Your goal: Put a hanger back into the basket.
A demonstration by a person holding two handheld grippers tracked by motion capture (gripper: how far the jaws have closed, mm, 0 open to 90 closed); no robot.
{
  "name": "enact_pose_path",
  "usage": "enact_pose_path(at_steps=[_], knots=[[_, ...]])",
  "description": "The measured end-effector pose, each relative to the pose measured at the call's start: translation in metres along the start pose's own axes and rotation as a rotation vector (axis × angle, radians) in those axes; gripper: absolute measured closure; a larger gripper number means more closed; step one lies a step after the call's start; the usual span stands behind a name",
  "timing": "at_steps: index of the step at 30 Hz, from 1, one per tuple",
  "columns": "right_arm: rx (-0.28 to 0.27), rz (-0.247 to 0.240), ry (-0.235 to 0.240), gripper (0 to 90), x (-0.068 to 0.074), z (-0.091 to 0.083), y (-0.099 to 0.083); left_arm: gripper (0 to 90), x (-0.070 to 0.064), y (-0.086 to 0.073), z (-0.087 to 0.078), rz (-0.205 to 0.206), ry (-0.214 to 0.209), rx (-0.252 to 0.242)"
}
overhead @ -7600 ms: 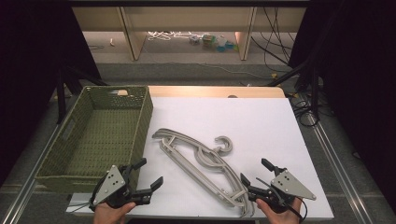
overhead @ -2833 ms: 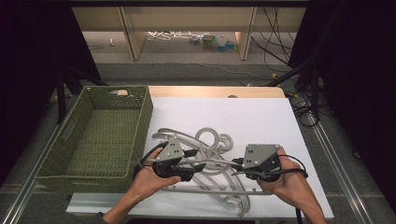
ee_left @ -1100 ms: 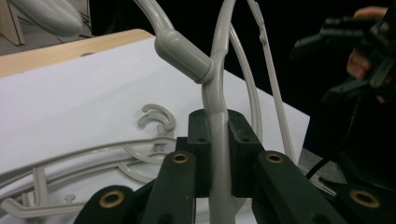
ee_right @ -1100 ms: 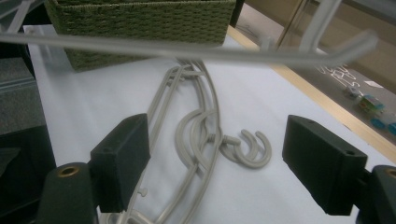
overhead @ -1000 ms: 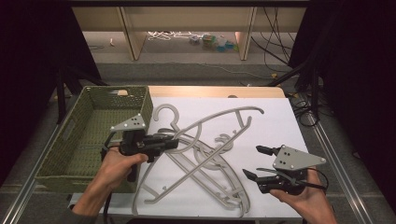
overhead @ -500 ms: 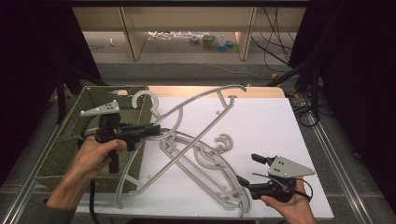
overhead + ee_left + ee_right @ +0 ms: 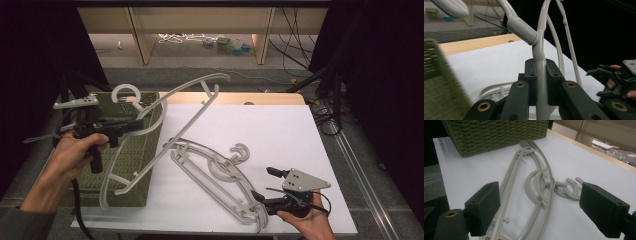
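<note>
My left gripper (image 7: 141,124) is shut on a grey plastic hanger (image 7: 192,85) and holds it tilted in the air over the green woven basket (image 7: 142,150). In the left gripper view the jaws (image 7: 540,72) clamp the hanger's neck (image 7: 524,27) just below the hook. Two more grey hangers (image 7: 215,170) lie stacked on the white table top (image 7: 270,130). My right gripper (image 7: 263,183) rests open at the table's front right, beside their lower ends. In the right gripper view its pads (image 7: 484,207) stand wide apart with the lying hangers (image 7: 541,182) ahead.
The basket (image 7: 494,132) stands at the table's left edge. A wooden strip (image 7: 235,97) runs along the far edge. Cables (image 7: 325,115) hang off the right side. Low shelves and floor clutter (image 7: 225,42) lie beyond.
My left gripper has carried the lifted hanger farther left, and it now hangs over the basket. The right gripper has stayed open near the front edge and barely shifted.
</note>
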State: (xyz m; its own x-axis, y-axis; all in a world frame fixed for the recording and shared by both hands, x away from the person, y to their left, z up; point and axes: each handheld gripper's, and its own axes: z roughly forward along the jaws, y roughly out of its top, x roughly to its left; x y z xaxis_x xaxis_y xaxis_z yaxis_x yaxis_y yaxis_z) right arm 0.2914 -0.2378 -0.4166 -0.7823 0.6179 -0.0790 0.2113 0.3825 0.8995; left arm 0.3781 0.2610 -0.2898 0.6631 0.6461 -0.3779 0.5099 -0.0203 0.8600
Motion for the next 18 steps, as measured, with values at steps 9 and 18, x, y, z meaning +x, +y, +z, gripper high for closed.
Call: enact_pose_path(at_steps=[9, 18], knots=[[0.002, 0.0, 0.002, 18.0, -0.001, 0.001, -0.002, 81.8, 0.037, 0.005, -0.034, -0.003, 0.141, -0.038], [0.014, -0.01, 0.009, 18.6, -0.001, 0.002, -0.002, 81.8, 0.071, 0.0, -0.054, 0.012, 0.28, -0.018]])
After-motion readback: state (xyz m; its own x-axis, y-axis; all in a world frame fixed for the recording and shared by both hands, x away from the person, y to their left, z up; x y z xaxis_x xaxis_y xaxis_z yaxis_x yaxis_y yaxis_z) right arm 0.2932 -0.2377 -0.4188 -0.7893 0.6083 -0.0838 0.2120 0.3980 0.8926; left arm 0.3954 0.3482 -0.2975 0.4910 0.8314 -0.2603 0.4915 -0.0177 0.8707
